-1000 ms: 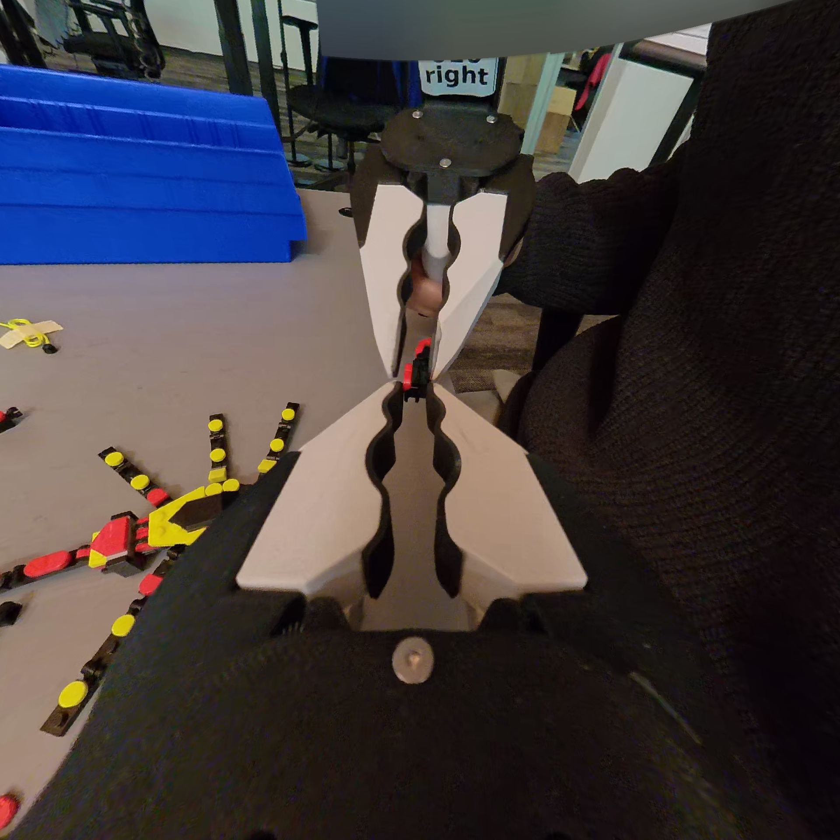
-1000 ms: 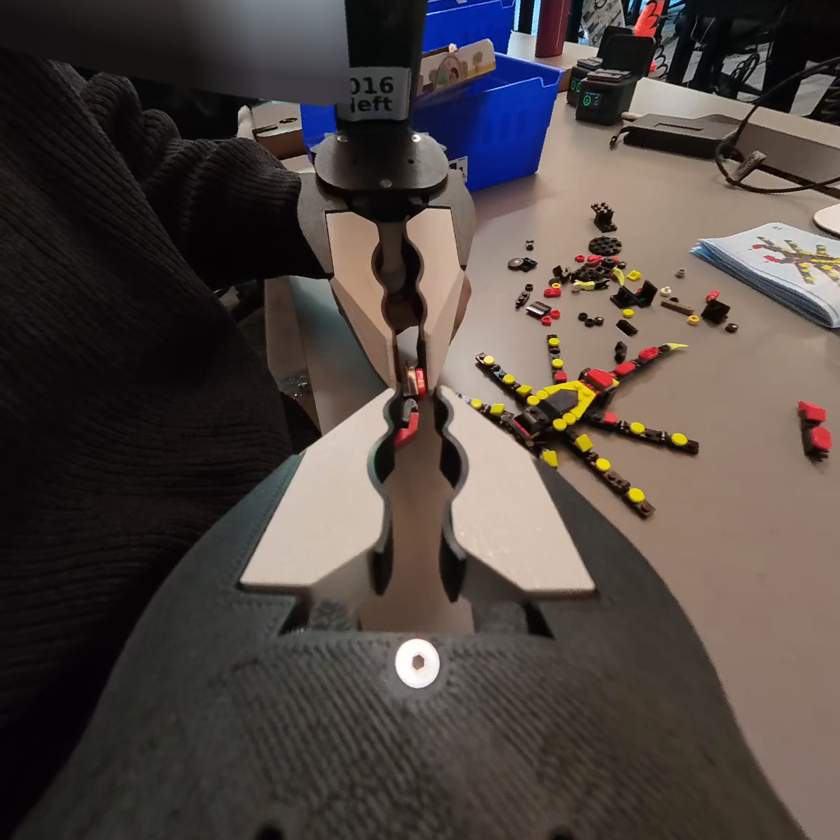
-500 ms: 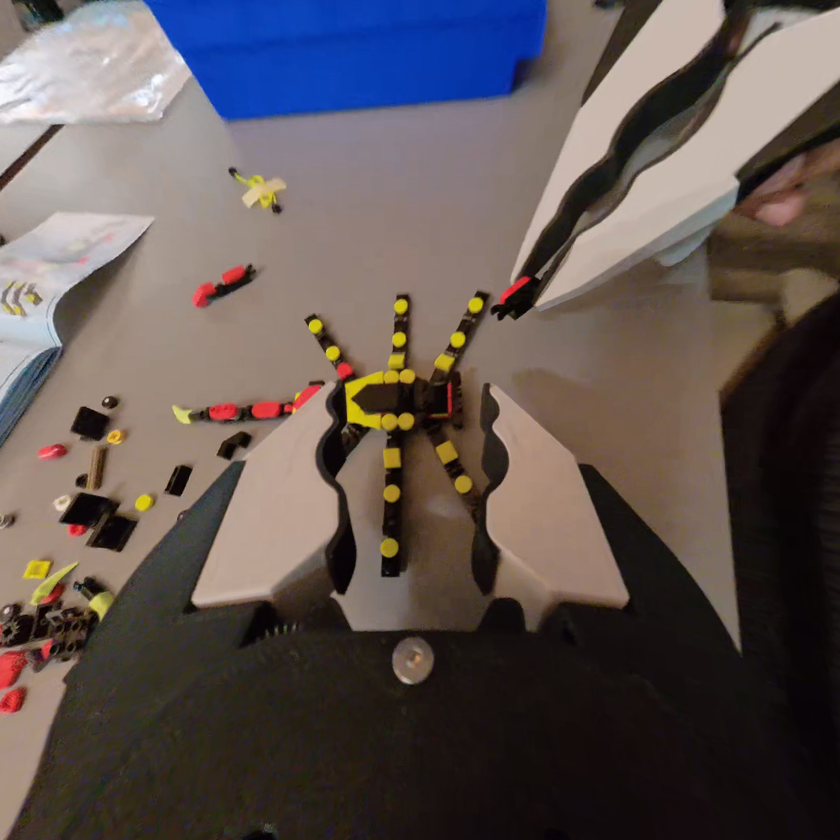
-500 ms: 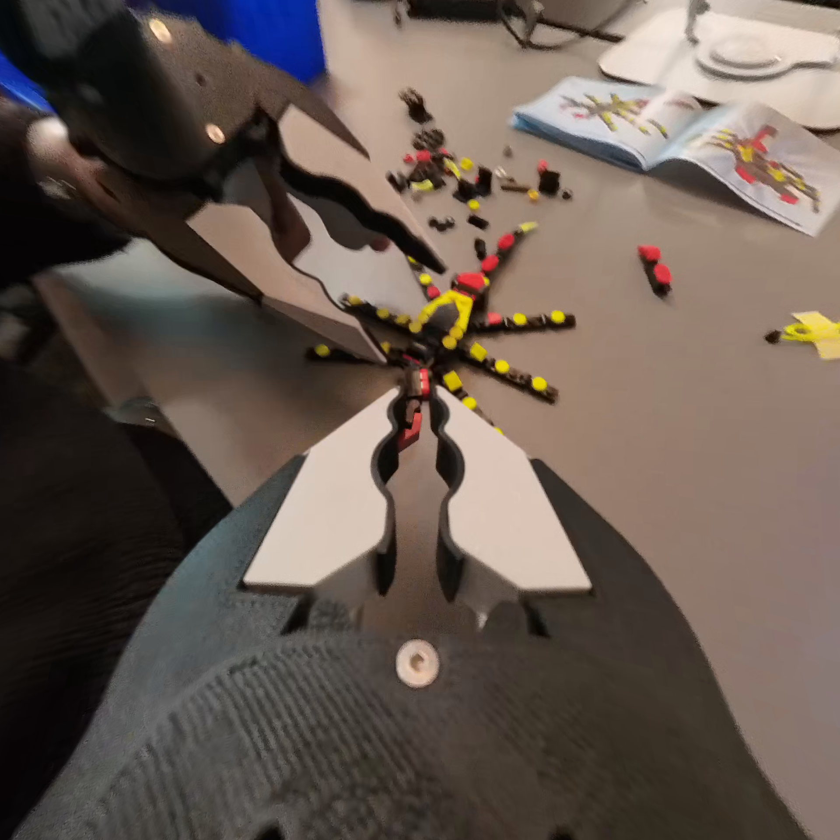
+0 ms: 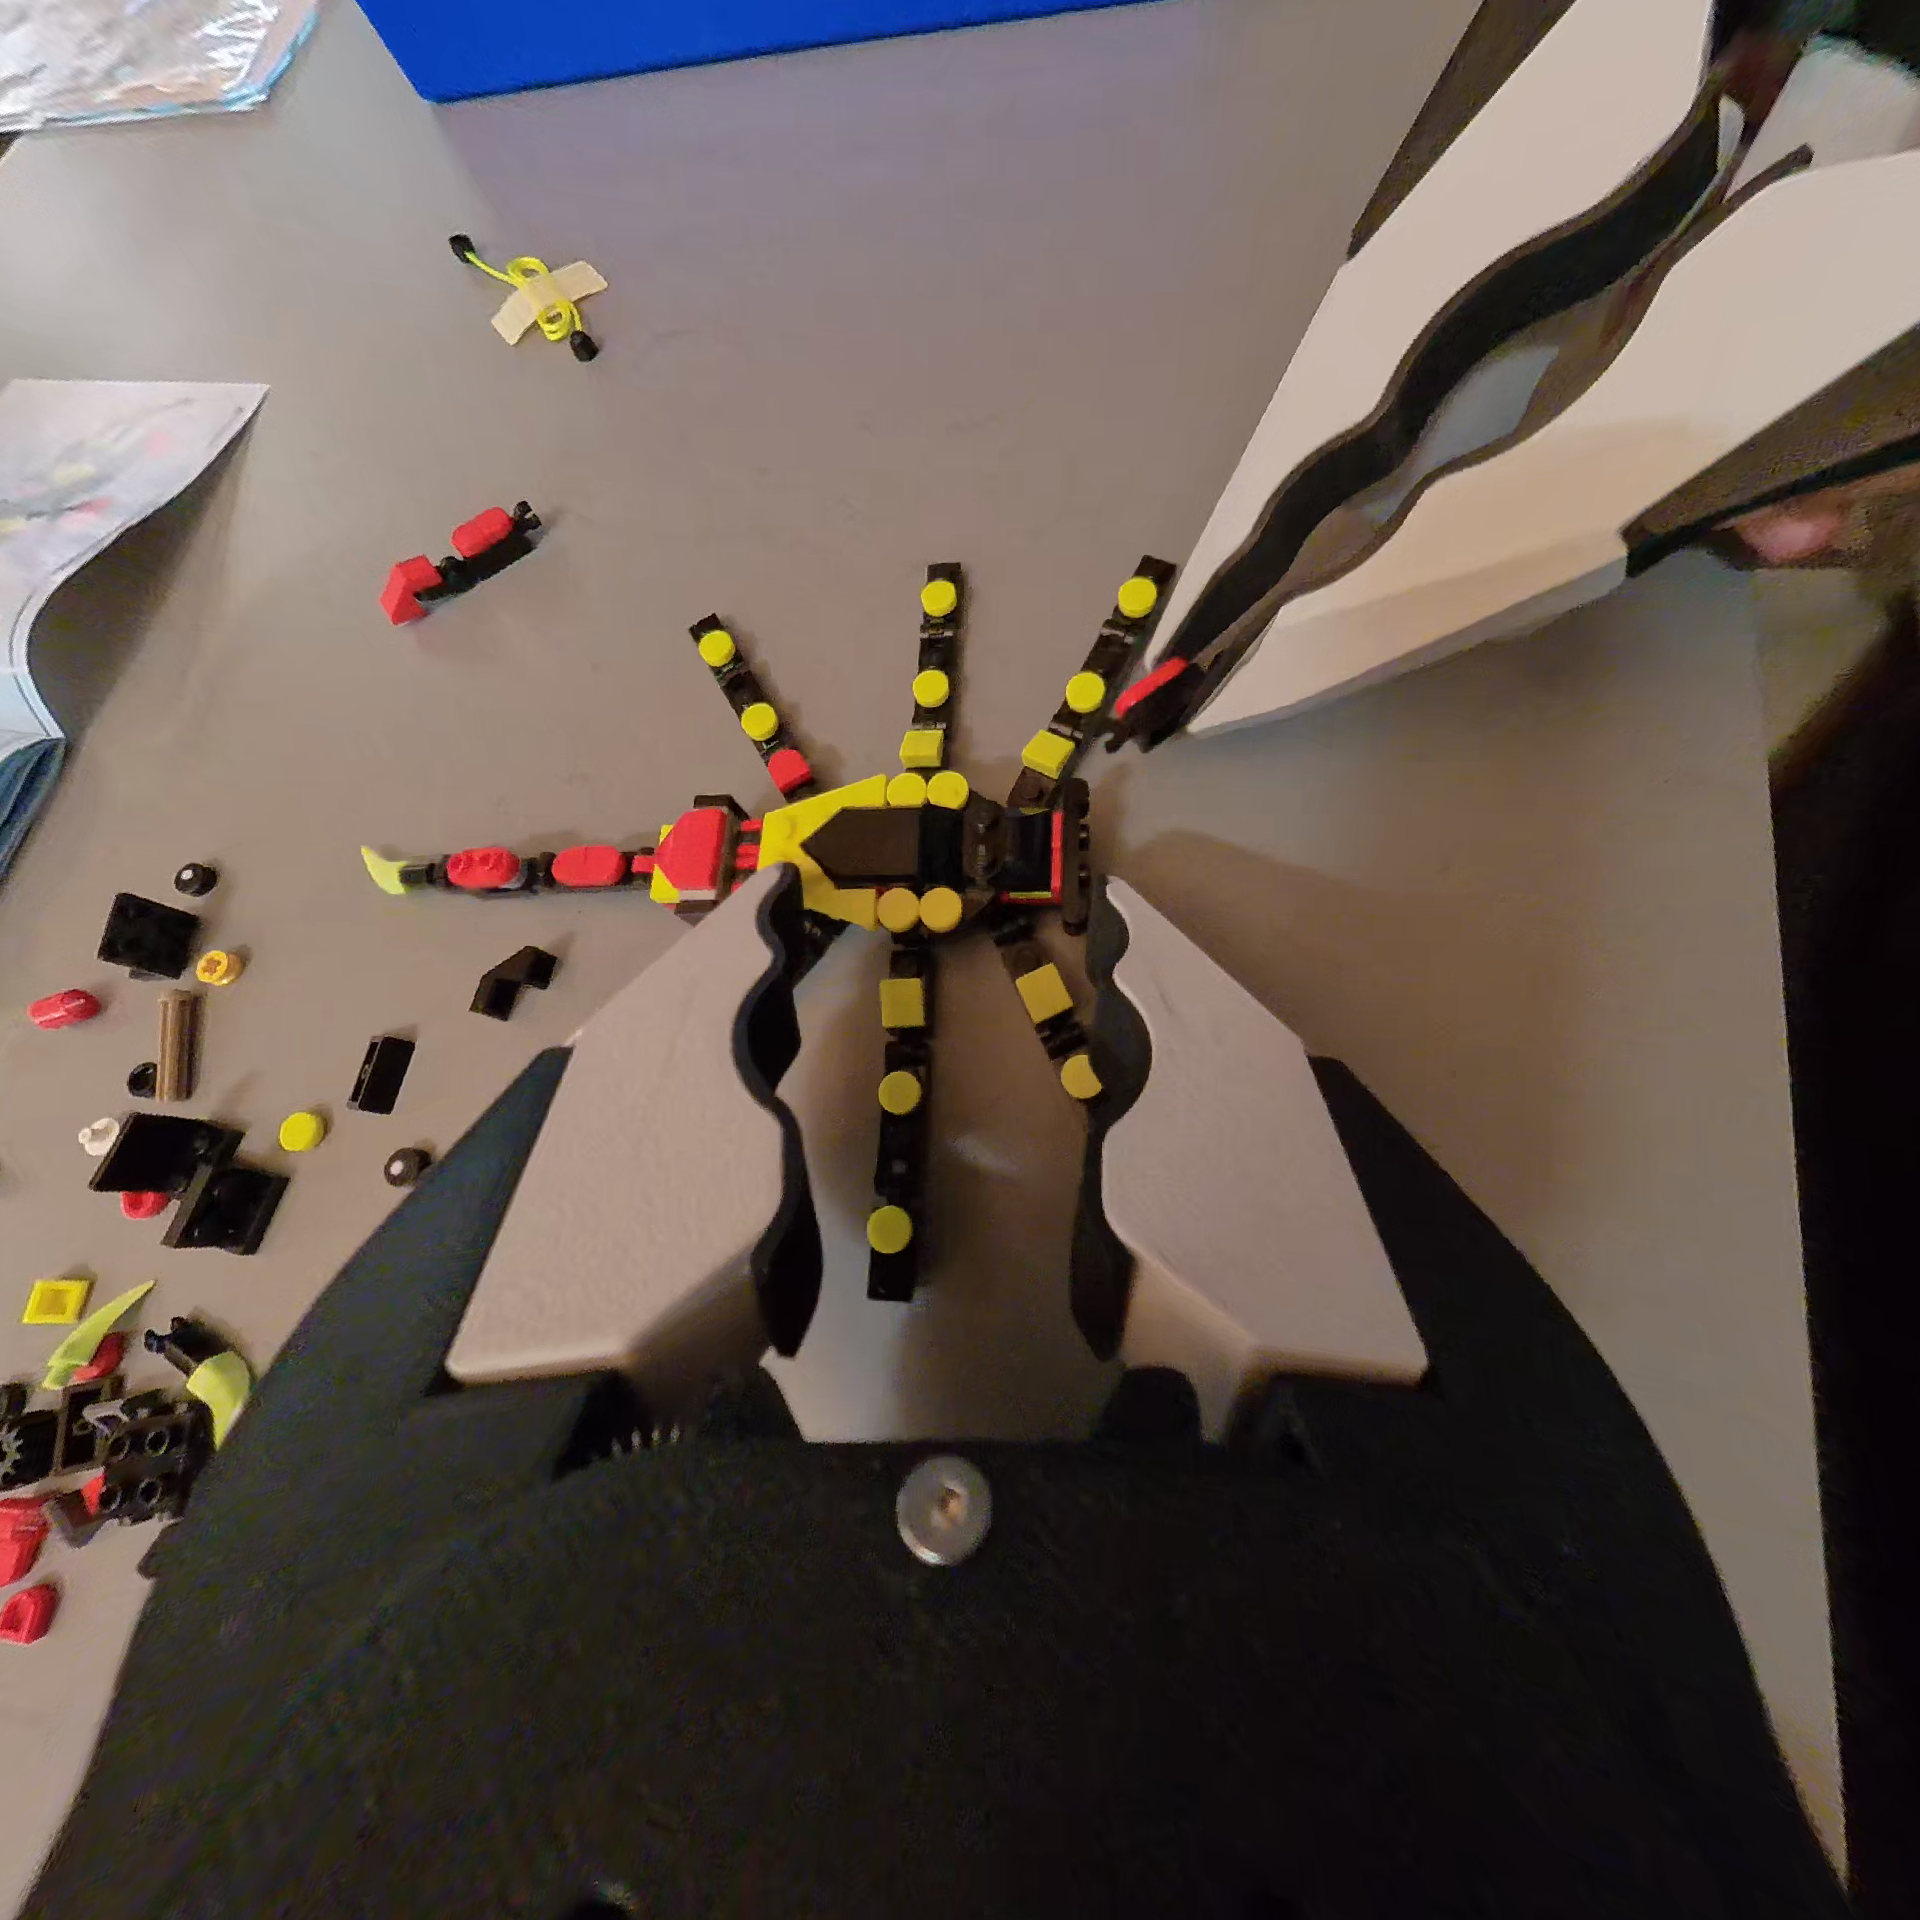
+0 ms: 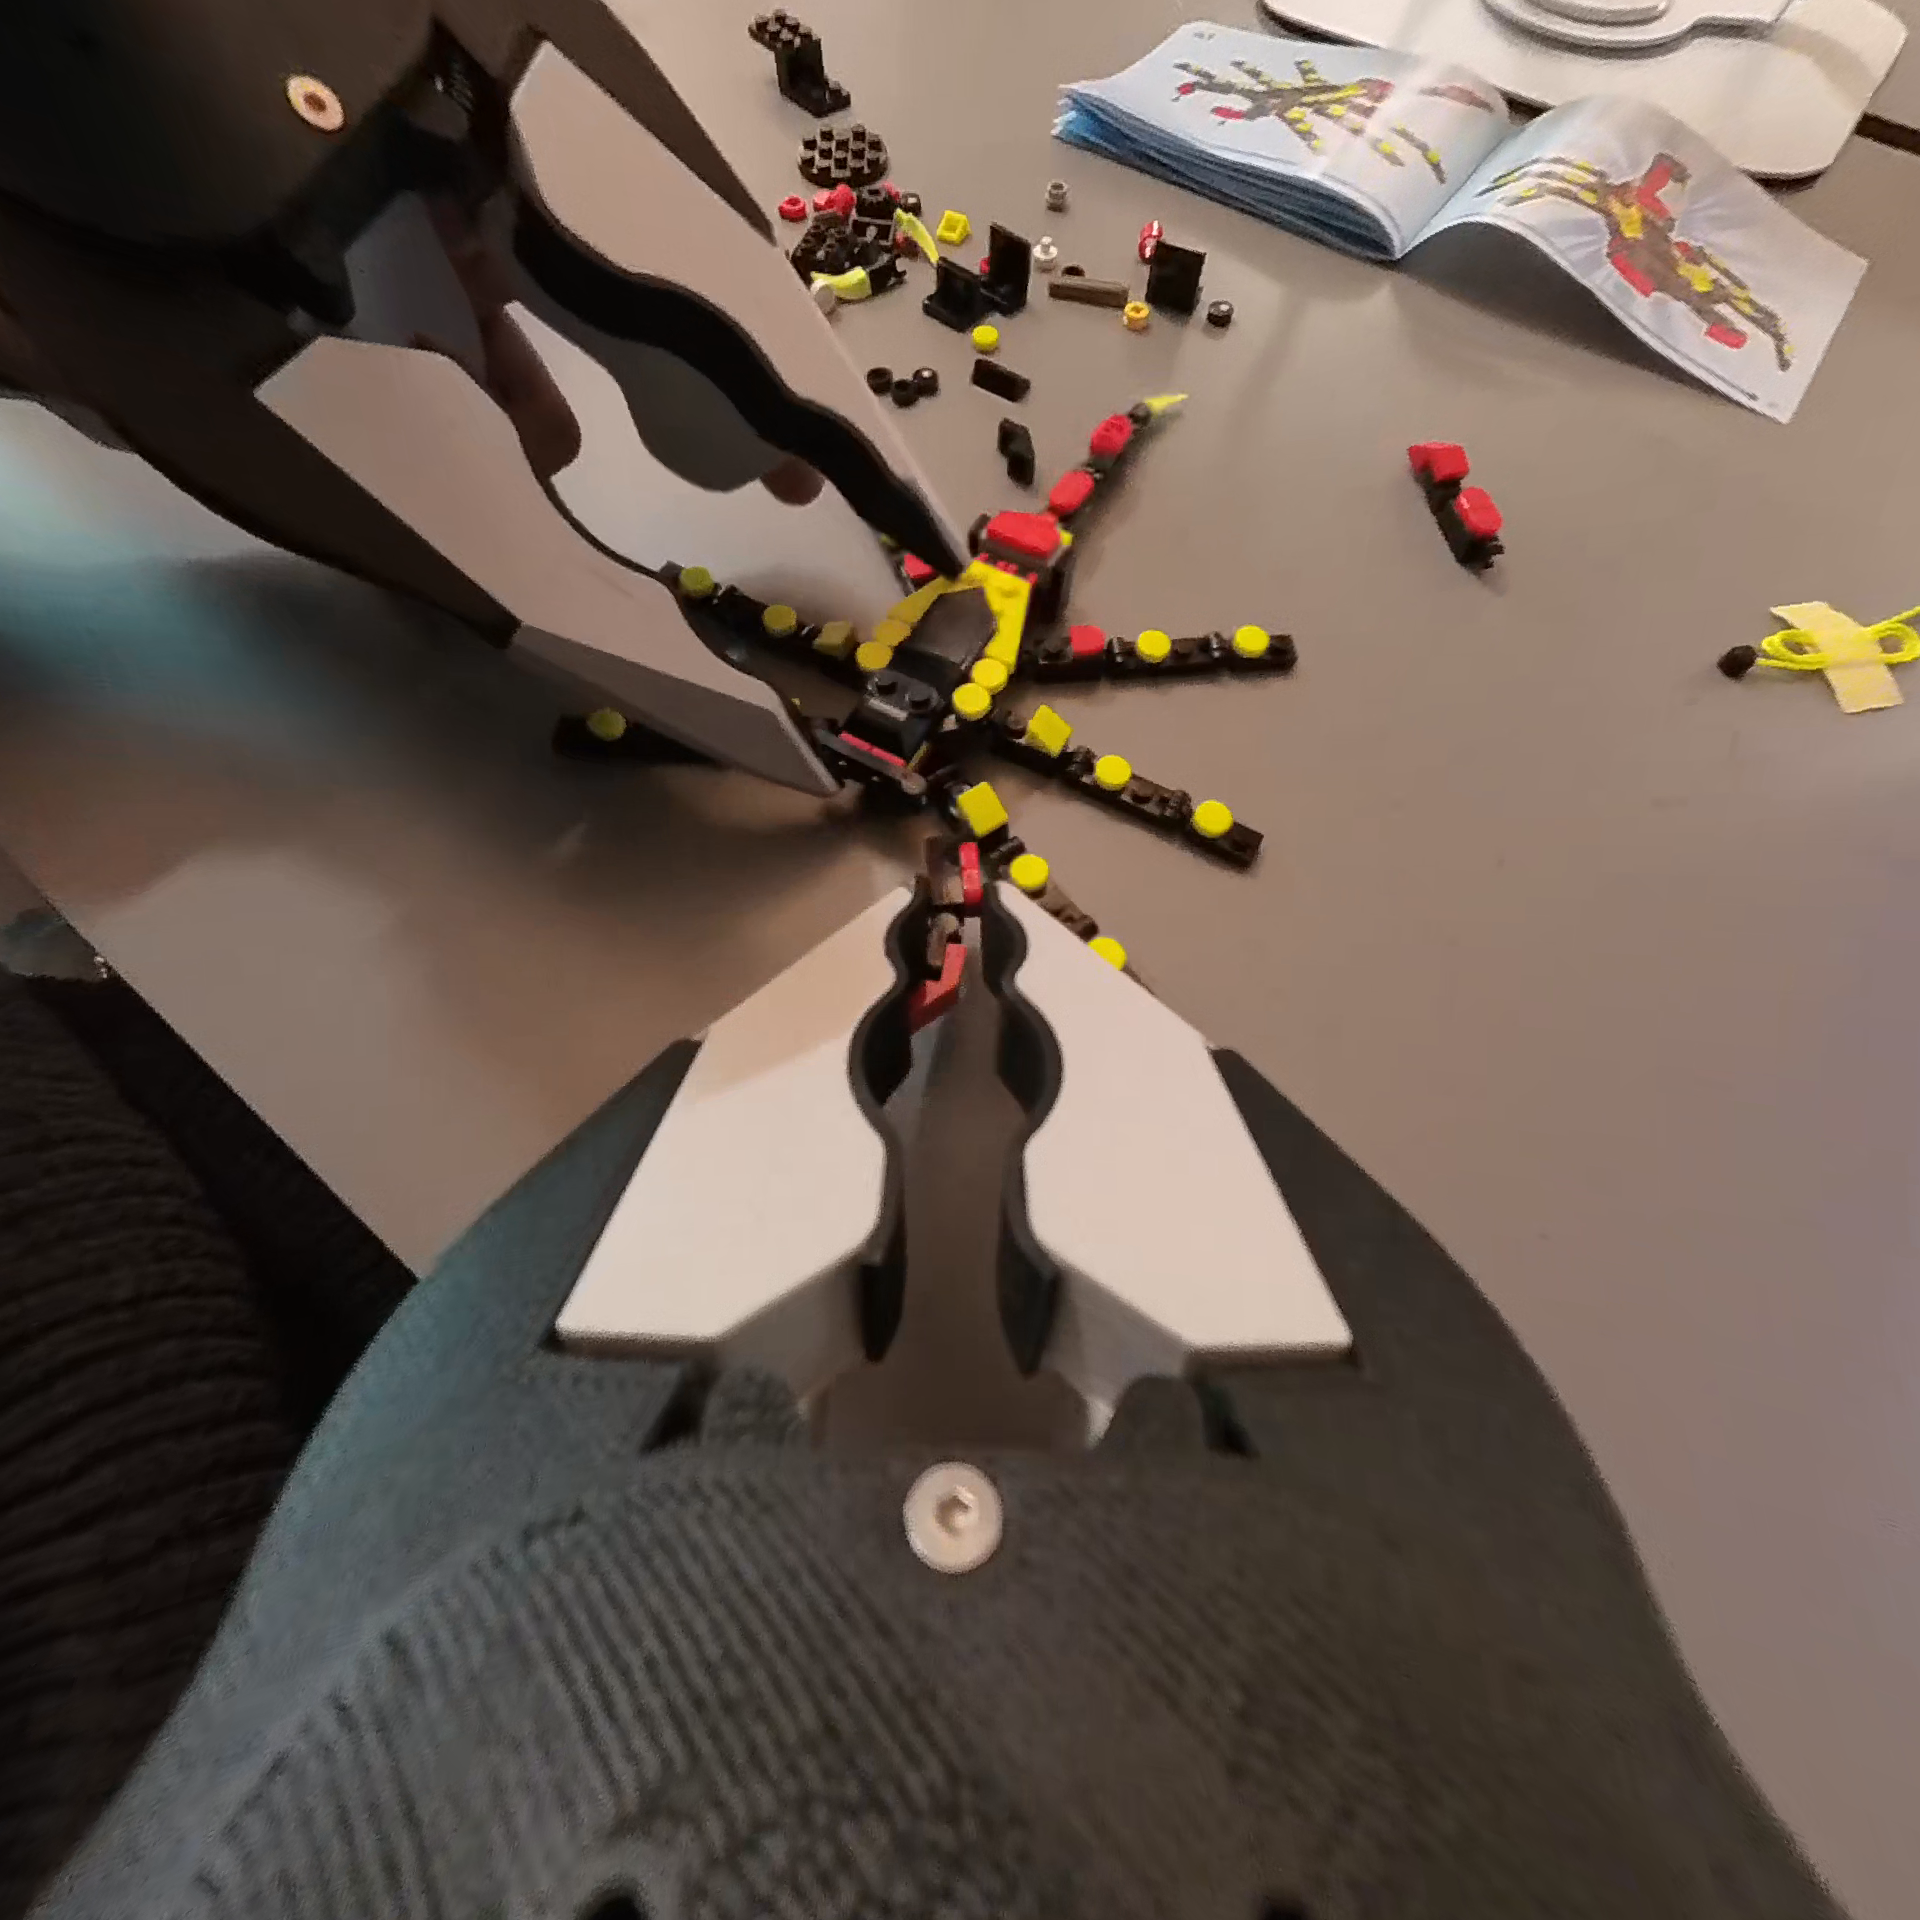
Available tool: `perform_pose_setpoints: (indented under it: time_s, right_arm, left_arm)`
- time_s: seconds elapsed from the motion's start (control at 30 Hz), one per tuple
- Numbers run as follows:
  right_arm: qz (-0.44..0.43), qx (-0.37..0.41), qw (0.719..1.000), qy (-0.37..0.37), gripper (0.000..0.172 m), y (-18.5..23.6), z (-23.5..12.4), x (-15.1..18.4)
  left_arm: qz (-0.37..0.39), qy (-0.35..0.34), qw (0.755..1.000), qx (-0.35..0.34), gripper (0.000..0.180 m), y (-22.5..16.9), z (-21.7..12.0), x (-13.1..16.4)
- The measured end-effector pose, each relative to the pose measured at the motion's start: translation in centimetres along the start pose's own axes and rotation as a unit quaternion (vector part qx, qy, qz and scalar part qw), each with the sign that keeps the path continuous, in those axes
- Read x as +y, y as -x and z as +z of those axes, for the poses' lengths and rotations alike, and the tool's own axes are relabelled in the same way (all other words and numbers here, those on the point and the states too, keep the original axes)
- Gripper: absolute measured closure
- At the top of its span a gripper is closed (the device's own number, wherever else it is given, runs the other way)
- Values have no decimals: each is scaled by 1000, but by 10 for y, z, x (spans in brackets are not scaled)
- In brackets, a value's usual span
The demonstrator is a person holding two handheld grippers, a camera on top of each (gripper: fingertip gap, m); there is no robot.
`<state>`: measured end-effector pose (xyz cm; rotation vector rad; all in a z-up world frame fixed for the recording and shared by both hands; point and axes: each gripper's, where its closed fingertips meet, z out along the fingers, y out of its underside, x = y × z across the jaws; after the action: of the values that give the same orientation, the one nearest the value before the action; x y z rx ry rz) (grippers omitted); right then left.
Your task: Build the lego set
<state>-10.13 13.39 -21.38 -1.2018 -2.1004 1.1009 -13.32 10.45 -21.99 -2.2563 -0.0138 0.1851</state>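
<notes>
Dim warm indoor light, soft shadows under the grippers, wide-angle edge stretch, slight blur

A black, yellow and red brick-built scorpion (image 5: 914, 852) is laid flat on the grey table (image 5: 1039, 312), legs splayed, while a small black-and-red brick piece (image 6: 951, 935) is clamped upright above it.

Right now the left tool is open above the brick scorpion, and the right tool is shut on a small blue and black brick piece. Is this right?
Only the colour is wrong: the brick piece in the right tool is red and black, as the right wrist view shows. The left tool is open above the brick scorpion.
</notes>
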Motion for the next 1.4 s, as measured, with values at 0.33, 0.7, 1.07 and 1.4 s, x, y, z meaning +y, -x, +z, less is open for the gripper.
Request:
perform_pose_setpoints:
  time_s: [0.33,0.7,1.07,1.4]
  right_arm:
    - [14,-9,1000,8,163,3,4,0]
    - [11,-14,1000,16,163,6,7,1]
    - [12,-17,1000,15,163,7,7,0]
    - [7,-18,1000,14,163,6,8,-2]
  left_arm:
    - [-3,-24,1000,11,120,-3,-3,-10]
    - [-14,-7,1000,9,114,4,3,-4]
    - [-22,2,999,24,116,3,6,-3]
    - [-26,3,999,25,117,3,4,-2]
